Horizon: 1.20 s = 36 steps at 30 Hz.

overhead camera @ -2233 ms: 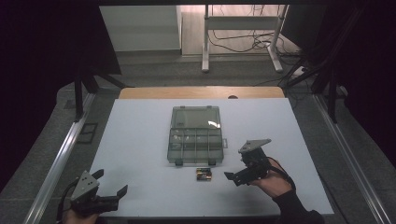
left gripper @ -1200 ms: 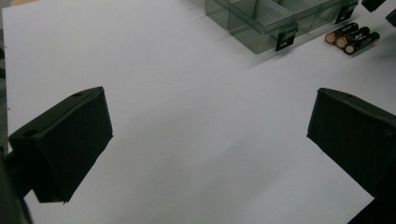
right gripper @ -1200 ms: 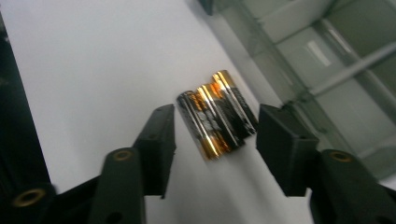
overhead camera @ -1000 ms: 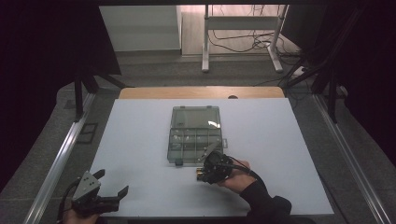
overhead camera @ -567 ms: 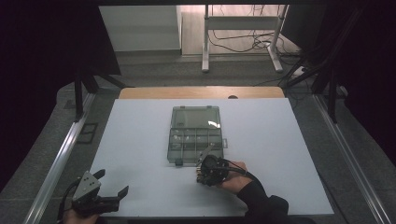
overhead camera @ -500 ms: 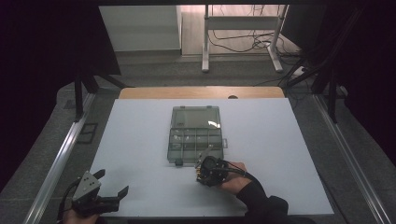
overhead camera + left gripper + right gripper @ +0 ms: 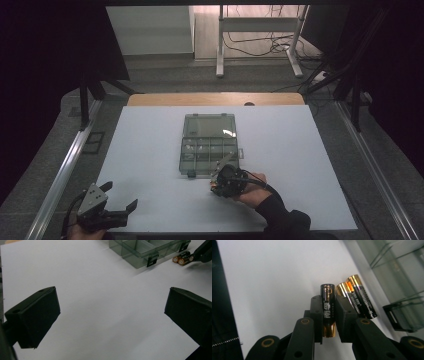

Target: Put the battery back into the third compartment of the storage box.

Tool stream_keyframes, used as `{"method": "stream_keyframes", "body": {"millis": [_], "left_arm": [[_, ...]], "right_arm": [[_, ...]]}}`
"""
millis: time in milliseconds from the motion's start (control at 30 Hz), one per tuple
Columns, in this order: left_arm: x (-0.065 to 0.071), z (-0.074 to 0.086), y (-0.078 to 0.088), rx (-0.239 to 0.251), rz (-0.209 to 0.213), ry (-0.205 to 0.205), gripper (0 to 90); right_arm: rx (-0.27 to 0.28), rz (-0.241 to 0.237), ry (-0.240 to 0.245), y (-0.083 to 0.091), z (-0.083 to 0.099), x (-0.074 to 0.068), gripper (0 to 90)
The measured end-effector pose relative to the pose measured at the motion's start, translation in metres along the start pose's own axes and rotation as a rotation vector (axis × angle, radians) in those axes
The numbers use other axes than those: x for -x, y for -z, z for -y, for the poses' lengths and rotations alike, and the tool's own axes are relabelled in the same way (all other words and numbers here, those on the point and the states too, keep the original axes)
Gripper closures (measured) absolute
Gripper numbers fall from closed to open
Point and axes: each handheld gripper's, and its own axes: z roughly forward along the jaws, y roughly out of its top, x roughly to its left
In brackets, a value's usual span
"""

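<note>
My right gripper (image 7: 328, 315) has just been closing, and its jaws are now clamped on a single black-and-gold battery (image 7: 328, 306), which stands between the pads with its ends poking out past them. Compared with two seconds back, when that hand sat well off to the side, it has come in over the batteries lying just in front of the clear compartment box (image 7: 208, 145). Two more batteries (image 7: 357, 300) lie side by side just to the right of my jaws, apart from them. I think the held one is barely off the table, though the close view doesn't settle it. So the pick is made; next comes lifting it over a compartment. My left gripper (image 7: 112, 322) idles with jaws wide apart, holding nothing.
</note>
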Motion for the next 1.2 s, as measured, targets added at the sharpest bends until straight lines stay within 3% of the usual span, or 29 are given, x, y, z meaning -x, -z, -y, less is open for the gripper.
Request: {"method": "stream_keyframes", "body": {"millis": [567, 1200], "left_arm": [[0.000, 0.000, -0.001, -0.002, -0.001, 0.003, 0.4], [-0.001, 0.000, -0.001, -0.002, 0.002, 0.007, 0.4]], "right_arm": [[0.088, 0.037, -0.078, 0.031, -0.007, 0.020, 76.2], [0.146, 0.106, -0.150, 0.048, -0.033, 0.059, 76.2]]}}
